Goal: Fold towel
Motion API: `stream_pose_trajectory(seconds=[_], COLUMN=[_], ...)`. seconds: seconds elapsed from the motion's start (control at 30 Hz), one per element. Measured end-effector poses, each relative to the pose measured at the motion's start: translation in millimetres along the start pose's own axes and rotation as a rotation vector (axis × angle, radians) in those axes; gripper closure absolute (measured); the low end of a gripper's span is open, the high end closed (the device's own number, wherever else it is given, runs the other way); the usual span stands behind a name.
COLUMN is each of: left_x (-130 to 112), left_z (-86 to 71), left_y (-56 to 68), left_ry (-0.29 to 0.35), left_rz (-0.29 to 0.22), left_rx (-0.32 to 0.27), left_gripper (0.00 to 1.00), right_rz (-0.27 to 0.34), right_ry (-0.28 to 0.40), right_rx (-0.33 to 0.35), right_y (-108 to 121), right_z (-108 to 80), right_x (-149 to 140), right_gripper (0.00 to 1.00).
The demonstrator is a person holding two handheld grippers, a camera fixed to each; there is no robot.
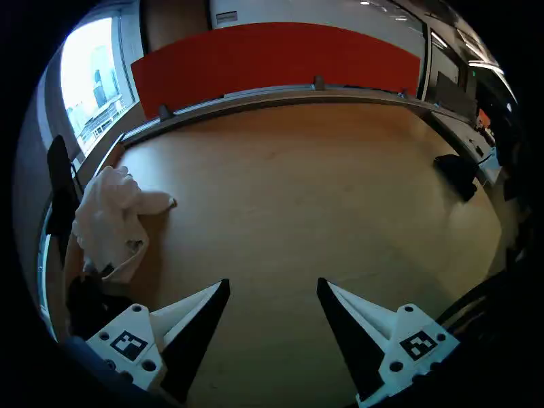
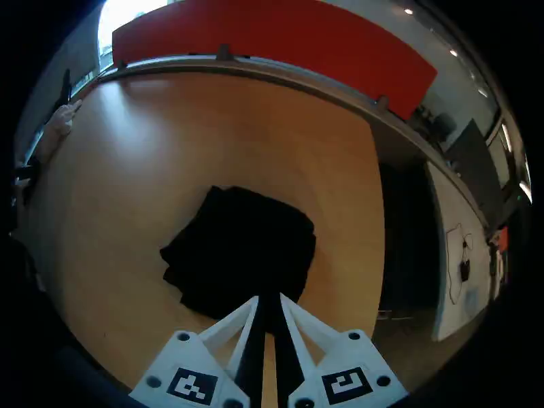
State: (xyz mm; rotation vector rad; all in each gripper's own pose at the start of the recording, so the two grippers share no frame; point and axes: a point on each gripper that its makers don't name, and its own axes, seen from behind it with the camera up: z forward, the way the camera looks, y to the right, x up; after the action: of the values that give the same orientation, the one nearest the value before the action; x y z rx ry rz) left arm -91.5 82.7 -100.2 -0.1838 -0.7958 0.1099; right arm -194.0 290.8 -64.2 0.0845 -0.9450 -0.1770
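Starting at the left, a crumpled white towel (image 1: 112,217) sits at the far edge of the table (image 1: 292,190), well apart from the left gripper (image 1: 272,285), which hangs wide and empty over bare wood. Further right, the black towel (image 2: 241,255) lies flat, and the right gripper (image 2: 268,299) is drawn narrow at its near edge; whether fabric is pinched I cannot tell. To fold cleanly, probably bring the left gripper to a neighbouring corner, so both lift evenly.
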Motion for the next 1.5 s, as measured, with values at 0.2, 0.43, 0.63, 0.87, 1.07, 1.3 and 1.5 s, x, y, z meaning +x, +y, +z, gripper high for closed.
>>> stream_pose_trajectory(seconds=[0.2, 0.43, 0.63, 0.87, 1.07, 1.3, 1.5], left_x=[-1, -2, -2, -4, -4, -5, -5], left_z=[-1.1, -1.5, -2.0, -2.9, -3.4, -3.9, -4.3], left_y=[0.2, 2.0, 3.1, 1.8, 0.6, 0.3, 0.3], left_ry=[-0.003, -0.006, -0.008, -0.012, -0.013, -0.015, -0.014], left_rz=[0.009, 0.021, 0.019, 0.02, 0.019, 0.017, 0.016], left_rx=[0.004, 0.007, 0.008, 0.013, 0.016, 0.016, 0.015], left_gripper=[0.05, 0.05, 0.05, 0.05, 0.05, 0.05, 0.05], right_rz=[0.037, 0.08, 0.096, 0.099, 0.111, 0.104, 0.112], right_ry=[-0.039, -0.074, -0.094, -0.108, -0.118, -0.13, -0.127], right_rx=[-0.01, -0.025, -0.043, -0.065, -0.079, -0.085, -0.089], right_y=[3, 6, 10, 11, 13, 12, 12], right_z=[9.0, 19.9, 27.2, 32.8, 37.1, 39.3, 38.8], right_x=[-19, -34, -40, -43, -44, -46, -47], right_gripper=[0.94, 0.94, 0.94, 0.94, 0.93, 0.91, 0.82])
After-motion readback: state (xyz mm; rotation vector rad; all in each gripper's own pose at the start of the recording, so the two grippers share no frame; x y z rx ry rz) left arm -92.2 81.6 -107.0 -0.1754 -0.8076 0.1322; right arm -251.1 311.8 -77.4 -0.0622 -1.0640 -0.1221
